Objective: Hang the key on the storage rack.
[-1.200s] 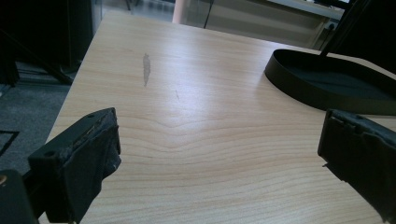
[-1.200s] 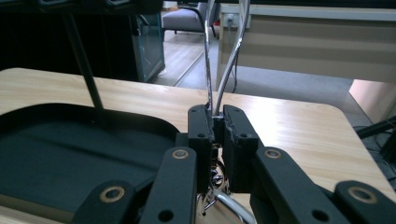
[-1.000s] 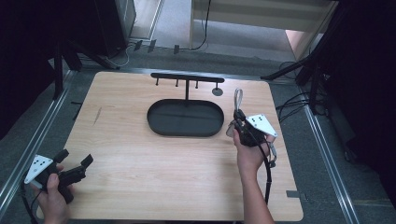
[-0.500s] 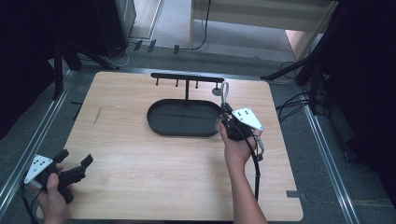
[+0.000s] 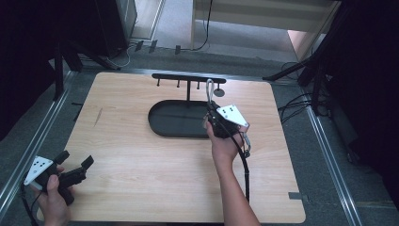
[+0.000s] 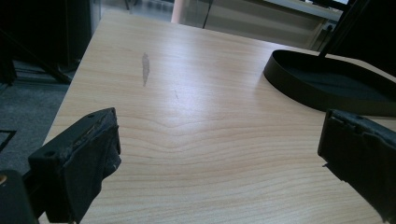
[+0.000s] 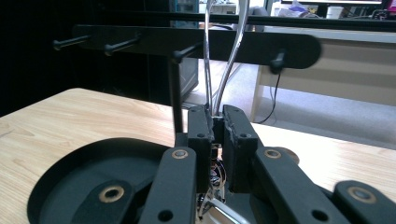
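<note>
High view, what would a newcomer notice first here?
Probably the right gripper, shut on a metal loop and lifting it toward the black peg rack at the table's far edge, above the oval tray. Next, the left gripper, open and idle at the near left corner.

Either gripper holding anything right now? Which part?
Right gripper is shut on a metal utensil, gripped low on its looped handle, loop up toward the peg rack. Left gripper is open, empty.
</note>
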A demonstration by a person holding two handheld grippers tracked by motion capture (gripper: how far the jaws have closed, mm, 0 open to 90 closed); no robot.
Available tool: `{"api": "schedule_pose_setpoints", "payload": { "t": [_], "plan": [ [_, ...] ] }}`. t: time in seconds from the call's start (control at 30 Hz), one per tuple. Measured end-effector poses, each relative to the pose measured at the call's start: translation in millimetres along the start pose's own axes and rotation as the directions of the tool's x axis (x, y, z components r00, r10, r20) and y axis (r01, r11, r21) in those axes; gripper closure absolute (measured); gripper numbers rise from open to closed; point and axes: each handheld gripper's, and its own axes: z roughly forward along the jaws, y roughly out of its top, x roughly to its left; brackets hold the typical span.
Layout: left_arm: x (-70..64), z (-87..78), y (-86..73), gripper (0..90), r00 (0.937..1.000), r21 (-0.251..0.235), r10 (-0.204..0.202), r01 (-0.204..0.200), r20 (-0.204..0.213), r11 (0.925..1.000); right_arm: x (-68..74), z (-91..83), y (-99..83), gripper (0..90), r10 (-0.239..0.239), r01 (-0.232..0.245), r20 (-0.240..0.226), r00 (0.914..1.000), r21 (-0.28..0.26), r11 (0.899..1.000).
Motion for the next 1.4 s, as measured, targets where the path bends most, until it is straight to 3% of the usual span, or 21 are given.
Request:
{"api": "schedule_pose_setpoints", "payload": {
  "t": [0.57,0.73,1.17,1.3,1.37,1.4],
  "plan": [
    [0.3,-0.3,-0.1,0.0,1.0,-0.001,-0.001,0.001,0.0,1.0,23.4,21.7,-1.7,83.1,-0.015,0.016,-0.028,0.9995,0.027,1.0],
    [0.5,-0.5,-0.2,0.0,1.0,-0.004,-0.001,0.001,0.001,1.0,24.4,28.8,-7.2,83.1,-0.021,0.02,0.002,0.9998,0.05,0.999],
    [0.7,-0.3,-0.1,0.0,1.0,-0.003,-0.003,0.003,0.002,1.0,23.0,47.8,-15.4,83.1,-0.013,0.01,0.026,0.9996,0.101,0.995],
    [0.8,-0.5,0.0,0.0,1.0,-0.003,-0.003,0.003,0.002,1.0,22.1,50.1,-19.0,83.0,-0.031,0.027,0.032,0.999,0.117,0.993],
    [0.9,-0.5,0.0,0.0,1.0,-0.003,-0.004,0.004,0.002,1.0,20.0,49.8,-20.9,79.8,-0.03,0.028,0.015,0.9994,0.112,0.993],
    [0.8,-0.5,0.0,0.0,1.0,-0.003,-0.003,0.003,0.002,1.0,19.6,49.6,-21.3,73.7,-0.032,0.031,0.007,0.9994,0.11,0.993]
  ]
}}
